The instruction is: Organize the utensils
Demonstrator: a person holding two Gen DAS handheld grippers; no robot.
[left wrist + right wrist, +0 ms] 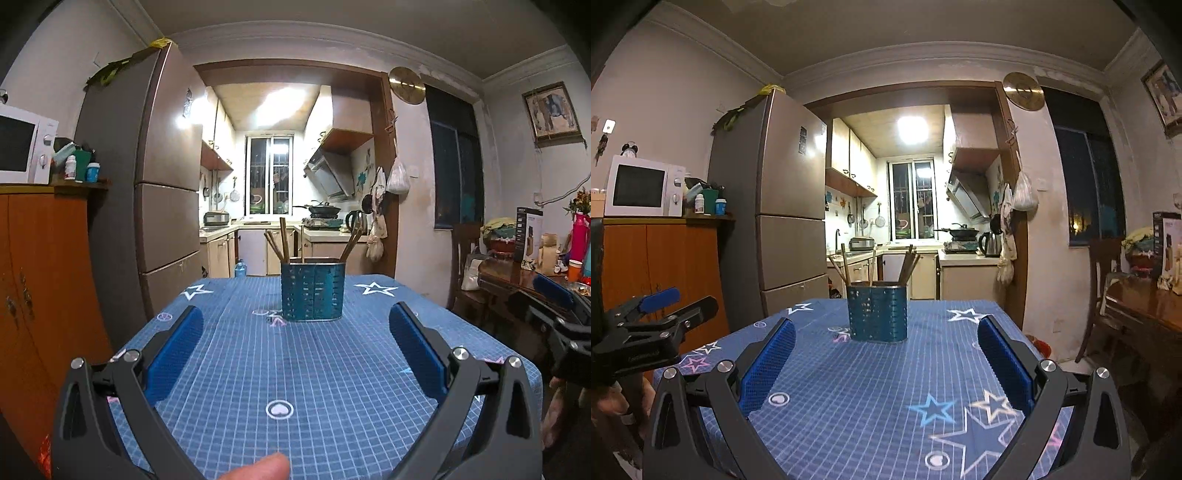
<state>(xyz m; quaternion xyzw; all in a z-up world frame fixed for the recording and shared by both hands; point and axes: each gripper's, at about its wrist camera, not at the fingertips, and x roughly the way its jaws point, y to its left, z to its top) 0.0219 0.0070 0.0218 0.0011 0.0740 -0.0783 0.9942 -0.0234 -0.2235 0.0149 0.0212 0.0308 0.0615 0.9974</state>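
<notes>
A tall grey refrigerator (155, 177) stands behind and to the left of the blue perforated utensil holder (313, 291), beside the open doorway into the kitchen. Left of the refrigerator, farther from the holder, an orange wooden cabinet (44, 280) carries a white microwave (26, 147) on its top. The table (332, 387), covered with a blue gridded cloth printed with stars, bears the holder, which stands upright near the far edge of the cloth, roughly centred. To the right of the holder, well apart, a dark wooden side table (1145, 306) is crowded with small things too cluttered to tell. A round brass clock (406, 85) hangs on the wall above and to the right of the holder. The left gripper (295, 325) hovers over the cloth in front of the holder, its blue-padded fingers spread wide with nothing between them. The right gripper (886, 338) is likewise in front of the holder, its tongs wide apart and holding nothing. Brown wooden chopsticks (282, 240) stick up out of the holder, some leaning left in the left part, others leaning right in the right part (908, 266). A fingertip (258, 469) shows at the bottom edge of the left wrist view, nearest the camera and farthest from the holder.
</notes>
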